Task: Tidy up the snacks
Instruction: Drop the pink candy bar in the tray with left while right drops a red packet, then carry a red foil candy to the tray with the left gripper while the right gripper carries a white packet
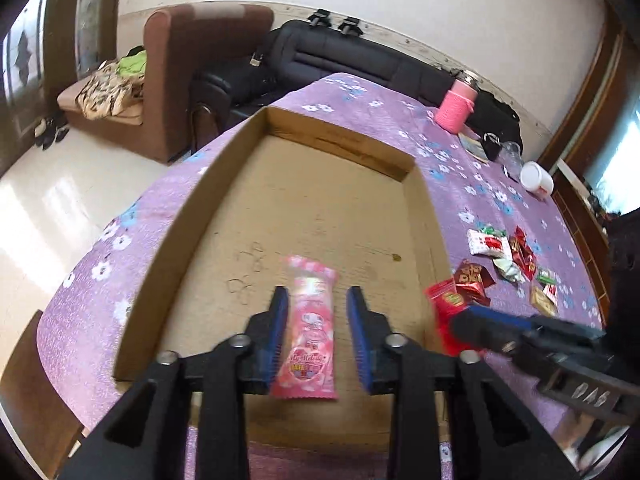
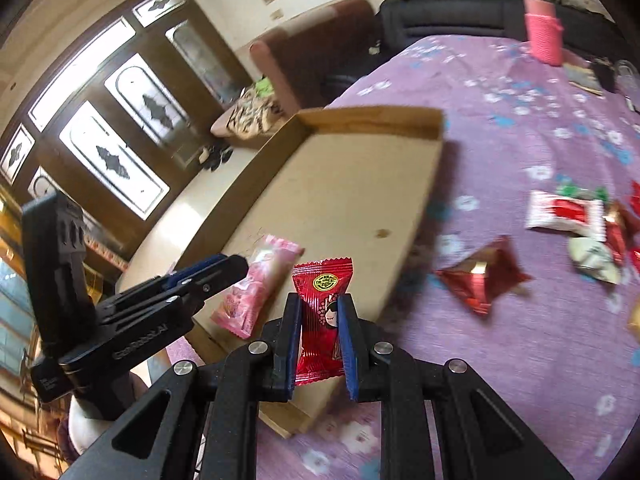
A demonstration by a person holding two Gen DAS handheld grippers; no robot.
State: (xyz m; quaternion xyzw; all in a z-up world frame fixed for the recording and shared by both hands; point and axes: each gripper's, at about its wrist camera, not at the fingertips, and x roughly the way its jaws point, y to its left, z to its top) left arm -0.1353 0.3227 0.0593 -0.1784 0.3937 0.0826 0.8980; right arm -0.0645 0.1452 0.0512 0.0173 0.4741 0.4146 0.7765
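A shallow cardboard box [image 1: 224,184] [image 2: 360,114] lies on the purple flowered tablecloth. My left gripper [image 1: 318,296] [image 2: 230,266] is open over the near part of the box. A pink snack packet [image 1: 308,328] [image 2: 256,288] sits between its blue fingers, with a clear gap on the right side. I cannot tell whether the packet rests on the box floor. My right gripper [image 2: 320,300] [image 1: 480,328] is shut on a red snack packet [image 2: 320,312] [image 1: 444,304] at the box's near right edge. Several loose snacks [image 1: 504,256] [image 2: 564,216] lie to the right of the box.
A red-gold packet [image 2: 484,276] lies close to the box's right wall. A pink bottle [image 1: 456,108] [image 2: 542,32], a clear cup [image 1: 512,152] and a white tub [image 1: 536,178] stand at the table's far right. A black sofa [image 1: 340,56] and a brown armchair [image 1: 180,60] are beyond.
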